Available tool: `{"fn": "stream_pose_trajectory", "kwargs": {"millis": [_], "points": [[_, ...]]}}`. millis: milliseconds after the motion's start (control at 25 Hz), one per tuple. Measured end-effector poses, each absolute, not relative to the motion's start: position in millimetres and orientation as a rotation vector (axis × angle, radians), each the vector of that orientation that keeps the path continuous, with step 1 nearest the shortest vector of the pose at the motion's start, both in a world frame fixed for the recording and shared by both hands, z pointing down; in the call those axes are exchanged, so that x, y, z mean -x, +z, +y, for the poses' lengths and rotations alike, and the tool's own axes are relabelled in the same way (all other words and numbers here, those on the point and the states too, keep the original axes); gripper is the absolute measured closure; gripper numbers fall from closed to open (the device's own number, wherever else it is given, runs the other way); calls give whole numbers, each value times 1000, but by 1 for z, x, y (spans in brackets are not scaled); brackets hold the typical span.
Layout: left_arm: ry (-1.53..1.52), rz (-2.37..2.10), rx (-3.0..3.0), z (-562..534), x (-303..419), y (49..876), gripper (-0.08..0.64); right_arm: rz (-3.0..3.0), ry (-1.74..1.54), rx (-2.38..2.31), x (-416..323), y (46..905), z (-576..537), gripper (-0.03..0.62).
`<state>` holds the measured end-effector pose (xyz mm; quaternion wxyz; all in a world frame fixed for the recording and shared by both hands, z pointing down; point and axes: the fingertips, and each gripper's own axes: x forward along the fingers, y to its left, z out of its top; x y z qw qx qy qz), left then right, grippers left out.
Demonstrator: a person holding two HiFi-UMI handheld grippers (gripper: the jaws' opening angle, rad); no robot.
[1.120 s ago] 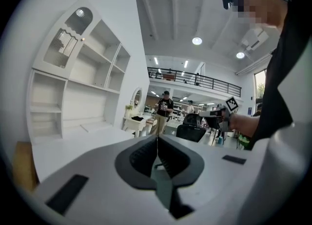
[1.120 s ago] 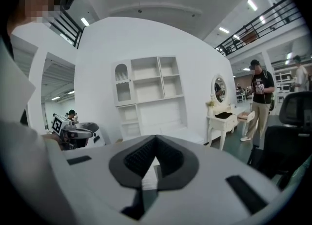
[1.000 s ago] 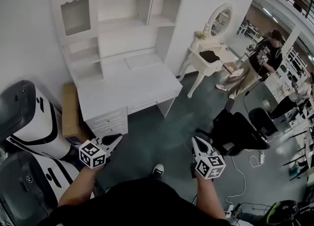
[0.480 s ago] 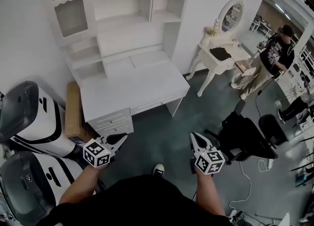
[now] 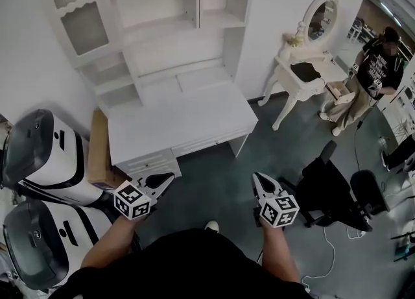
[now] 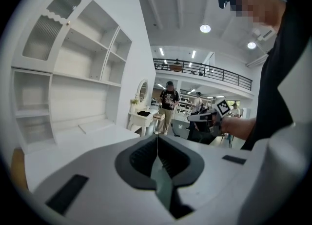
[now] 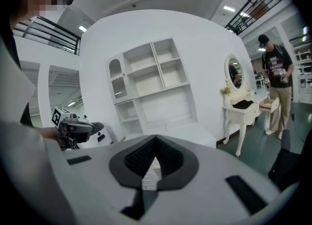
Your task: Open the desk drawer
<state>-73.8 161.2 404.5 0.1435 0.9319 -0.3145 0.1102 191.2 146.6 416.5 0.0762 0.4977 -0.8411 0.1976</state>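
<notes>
Down in front of the white desk (image 5: 181,119), nothing's really happened yet lol. Both tongs hang in the air over the floor, short of the desk front and touching nothing. My left gripper (image 5: 165,179) has its jaws pressed together with nothing between them, and my right gripper (image 5: 257,179) is the same deal, closed and empty. The wide drawer (image 5: 209,141) under the desktop sits flush shut, and so do the small drawers (image 5: 148,163) stacked on the left side, nearest my left tongs. Not sure which one counts as "the" drawer, and the handles are too small to make out from up top. So as I see it the whole job is left: get up to a drawer front, open the jaws, grab the pull, draw it out. Basically zero percent done.
</notes>
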Motion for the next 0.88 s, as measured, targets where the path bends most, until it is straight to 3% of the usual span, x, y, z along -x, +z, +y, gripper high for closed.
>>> {"fn": "stream_pose_trajectory", "kwargs": {"millis": [600, 880], "points": [[309, -1085, -2547, 127, 54, 415, 548, -2727, 745, -1179, -182, 424, 77, 591], [331, -1076, -2539, 111, 55, 426, 548, -2651, 722, -1249, -194, 442, 57, 591]]}}
